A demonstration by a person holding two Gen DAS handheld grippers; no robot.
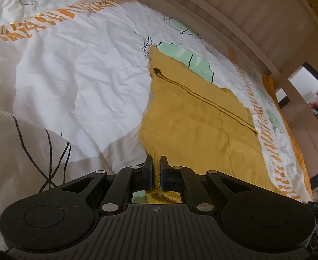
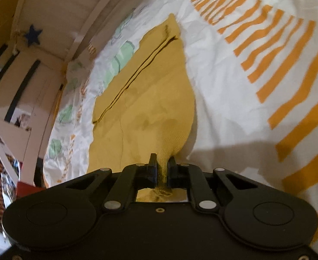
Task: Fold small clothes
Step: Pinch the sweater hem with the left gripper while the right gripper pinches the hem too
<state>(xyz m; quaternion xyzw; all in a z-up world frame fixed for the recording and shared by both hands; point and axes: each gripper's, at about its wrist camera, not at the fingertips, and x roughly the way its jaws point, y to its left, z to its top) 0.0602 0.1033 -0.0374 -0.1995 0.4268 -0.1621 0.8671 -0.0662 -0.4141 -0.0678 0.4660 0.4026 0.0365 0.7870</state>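
A mustard-yellow knitted garment (image 1: 193,117) lies on the white bedsheet with orange stripes and green leaf prints (image 1: 76,71), toward 2 o'clock in the left view. The left claw (image 1: 156,162) pinches its near ribbed edge; the right claw (image 2: 162,162) pinches another edge. No writing is legible.

Left tongs (image 1: 156,162) pitched downward, jaws drawn nearly together, pads pinching a bunched edge of the yellow garment (image 1: 193,117), which runs up between them toward the camera. Right tongs (image 2: 162,162) likewise tilted downward, jaws close together and clamped on a gathered ribbed edge of the same garment; a fold of it shows behind the jaws. No hand, sleeve or arm visible in either wrist view.
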